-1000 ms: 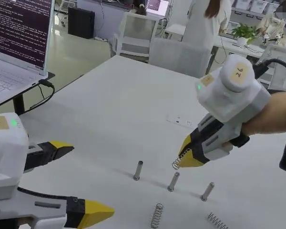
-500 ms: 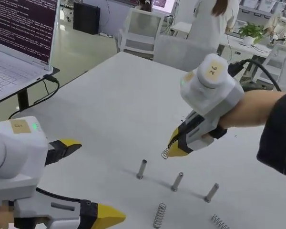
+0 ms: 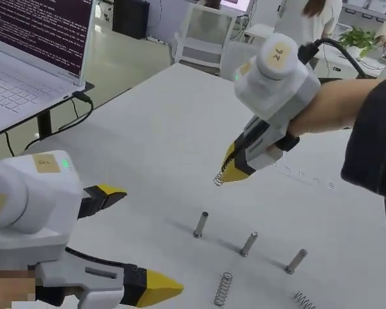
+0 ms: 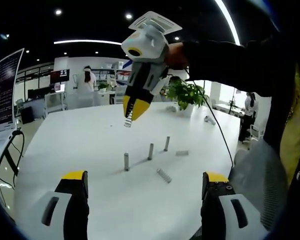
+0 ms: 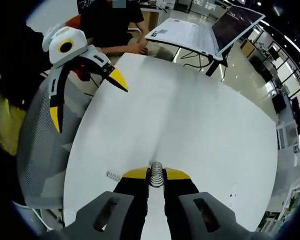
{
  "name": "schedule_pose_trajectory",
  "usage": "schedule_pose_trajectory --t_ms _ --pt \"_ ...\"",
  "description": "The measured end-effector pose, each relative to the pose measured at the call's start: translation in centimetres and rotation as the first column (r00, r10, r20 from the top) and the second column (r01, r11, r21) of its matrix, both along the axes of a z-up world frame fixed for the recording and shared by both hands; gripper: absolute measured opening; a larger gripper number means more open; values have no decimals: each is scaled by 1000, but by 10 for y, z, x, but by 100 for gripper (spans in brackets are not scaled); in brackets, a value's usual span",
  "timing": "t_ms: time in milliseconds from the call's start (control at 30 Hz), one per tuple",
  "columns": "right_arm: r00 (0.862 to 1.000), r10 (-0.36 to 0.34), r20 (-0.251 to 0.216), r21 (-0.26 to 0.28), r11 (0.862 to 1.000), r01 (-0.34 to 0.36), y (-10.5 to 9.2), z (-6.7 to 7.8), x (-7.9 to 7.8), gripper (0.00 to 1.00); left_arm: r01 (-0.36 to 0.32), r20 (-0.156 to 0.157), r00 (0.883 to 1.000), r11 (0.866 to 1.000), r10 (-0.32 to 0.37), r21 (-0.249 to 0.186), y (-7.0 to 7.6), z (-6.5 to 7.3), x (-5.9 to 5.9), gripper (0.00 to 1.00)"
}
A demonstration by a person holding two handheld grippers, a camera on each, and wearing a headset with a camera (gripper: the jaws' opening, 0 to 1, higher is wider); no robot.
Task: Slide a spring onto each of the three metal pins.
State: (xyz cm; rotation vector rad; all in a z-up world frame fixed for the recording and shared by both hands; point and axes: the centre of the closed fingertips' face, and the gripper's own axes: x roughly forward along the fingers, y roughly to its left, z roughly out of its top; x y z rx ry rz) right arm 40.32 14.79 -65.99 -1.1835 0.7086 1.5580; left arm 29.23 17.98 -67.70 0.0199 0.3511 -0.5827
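White matte tabletop (image 3: 148, 129) runs under both of my tools. Nearest me, to the near left of the middle pin (image 3: 248, 244), my left gripper (image 3: 148, 241) is white plastic with black jaws tipped in yellow wedges, spread wide with nothing between them. On the near side of the middle pin, a loose spring (image 3: 223, 289) of thin coiled wire lies flat, and a second loose spring (image 3: 303, 300) lies off to the right. The middle pin is a short grey metal cylinder standing between the left pin (image 3: 200, 224) and the right pin (image 3: 295, 260), all three shafts bare. Beyond it and a little left, raised off the table, my right gripper (image 3: 228, 175) has its jaws nearly together, pinching the held spring (image 3: 219, 179) at the tips. A round label (image 3: 280, 55) on its top reads "26". Far left, an open laptop (image 3: 32, 38) shows text I cannot read.
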Motion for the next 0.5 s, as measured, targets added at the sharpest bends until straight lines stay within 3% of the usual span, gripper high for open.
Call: schedule_pose_trajectory --t_ms 100,367,500 --pt "1000 6 23 -51 999 -5 -4 -15 5 8 -1 -2 1000 1000 1 2 1 -1 0 92" --pt "1000 -4 -16 -80 997 3 0 -29 6 8 -1 -5 1000 1000 1 1 2 -2 -1 92" --pt "1000 1 -20 -136 991 -4 -2 -44 8 8 5 -10 1000 1000 -5 3 1 -5 -2 91"
